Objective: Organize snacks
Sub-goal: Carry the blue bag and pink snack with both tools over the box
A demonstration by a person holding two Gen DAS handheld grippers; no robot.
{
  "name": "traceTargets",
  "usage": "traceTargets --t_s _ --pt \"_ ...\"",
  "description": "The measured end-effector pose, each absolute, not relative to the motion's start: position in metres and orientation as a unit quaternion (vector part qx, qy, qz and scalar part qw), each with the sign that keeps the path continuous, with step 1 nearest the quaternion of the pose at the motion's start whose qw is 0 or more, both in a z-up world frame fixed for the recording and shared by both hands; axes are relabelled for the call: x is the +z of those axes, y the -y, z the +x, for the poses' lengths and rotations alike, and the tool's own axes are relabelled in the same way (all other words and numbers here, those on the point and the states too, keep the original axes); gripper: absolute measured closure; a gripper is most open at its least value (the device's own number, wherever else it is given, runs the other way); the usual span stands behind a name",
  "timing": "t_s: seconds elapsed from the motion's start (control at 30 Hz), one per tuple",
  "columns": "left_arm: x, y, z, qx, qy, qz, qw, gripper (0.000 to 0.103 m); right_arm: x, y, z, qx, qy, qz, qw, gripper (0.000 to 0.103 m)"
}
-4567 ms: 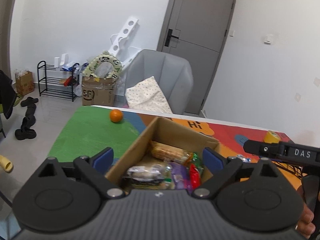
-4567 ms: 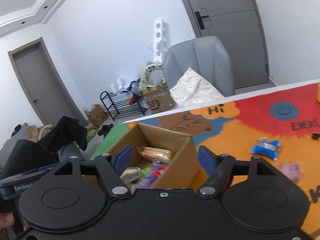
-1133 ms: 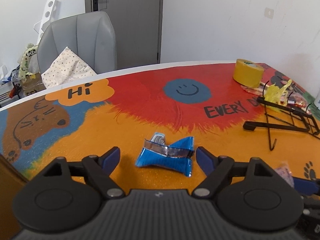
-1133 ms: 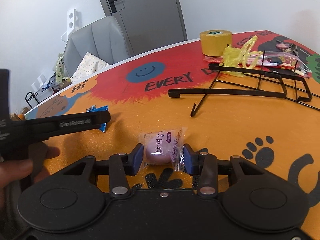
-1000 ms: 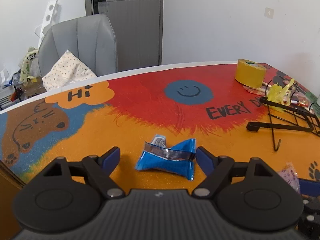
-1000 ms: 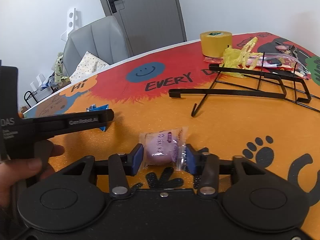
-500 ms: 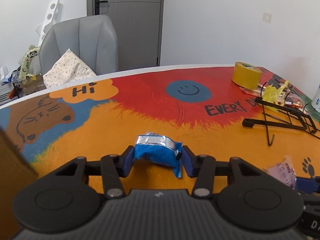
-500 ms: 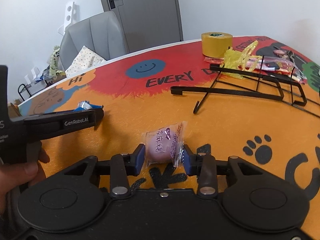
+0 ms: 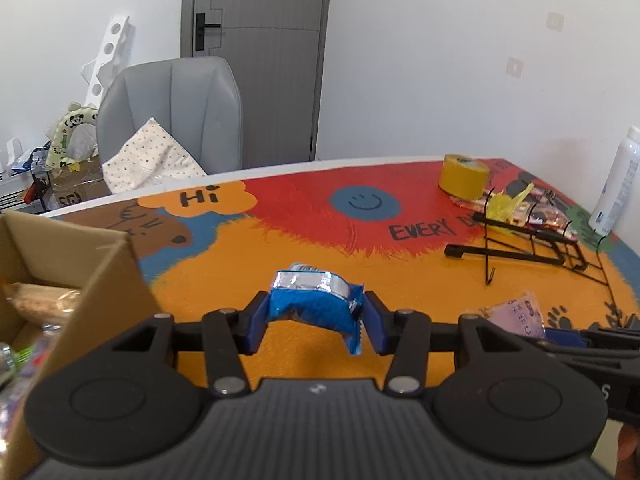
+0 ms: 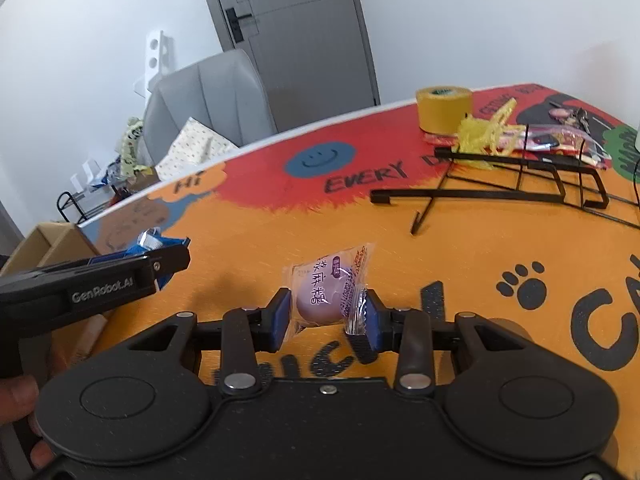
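My left gripper (image 9: 316,326) is shut on a blue snack packet (image 9: 316,306) with a silver end and holds it above the table. The packet also shows in the right wrist view (image 10: 154,242), behind the left gripper's body. My right gripper (image 10: 324,320) is shut on a clear-wrapped purple mochi snack (image 10: 326,292) and holds it above the table; the mochi also shows in the left wrist view (image 9: 518,314). A cardboard box (image 9: 104,276) with several snacks inside stands at the left; it also shows in the right wrist view (image 10: 44,244).
A yellow tape roll (image 9: 464,176), a black wire rack (image 9: 532,246) and a yellow bag with wrappers (image 10: 492,130) lie at the far right of the colourful table mat (image 9: 280,248). A white bottle (image 9: 614,188) stands at the right edge. A grey chair (image 9: 172,116) stands behind the table.
Both grippers closed on their snacks and lifted them off the table. The left gripper has moved left, so the cardboard box has come into its view.
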State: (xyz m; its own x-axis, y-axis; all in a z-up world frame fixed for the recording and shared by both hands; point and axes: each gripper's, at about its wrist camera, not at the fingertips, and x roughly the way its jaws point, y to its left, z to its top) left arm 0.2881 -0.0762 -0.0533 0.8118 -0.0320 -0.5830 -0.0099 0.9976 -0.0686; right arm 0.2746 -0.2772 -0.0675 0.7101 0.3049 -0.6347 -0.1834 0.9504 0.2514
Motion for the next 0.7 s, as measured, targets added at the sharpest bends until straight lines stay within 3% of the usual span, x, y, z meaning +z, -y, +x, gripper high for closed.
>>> traceTargets --t_s 0.7 --pt "0.007 0.043 0.215 0.001 -0.253 -0.053 0.966 0.055 -0.022 0.249 0.238 0.17 -0.307 0.09 0.932 0.066"
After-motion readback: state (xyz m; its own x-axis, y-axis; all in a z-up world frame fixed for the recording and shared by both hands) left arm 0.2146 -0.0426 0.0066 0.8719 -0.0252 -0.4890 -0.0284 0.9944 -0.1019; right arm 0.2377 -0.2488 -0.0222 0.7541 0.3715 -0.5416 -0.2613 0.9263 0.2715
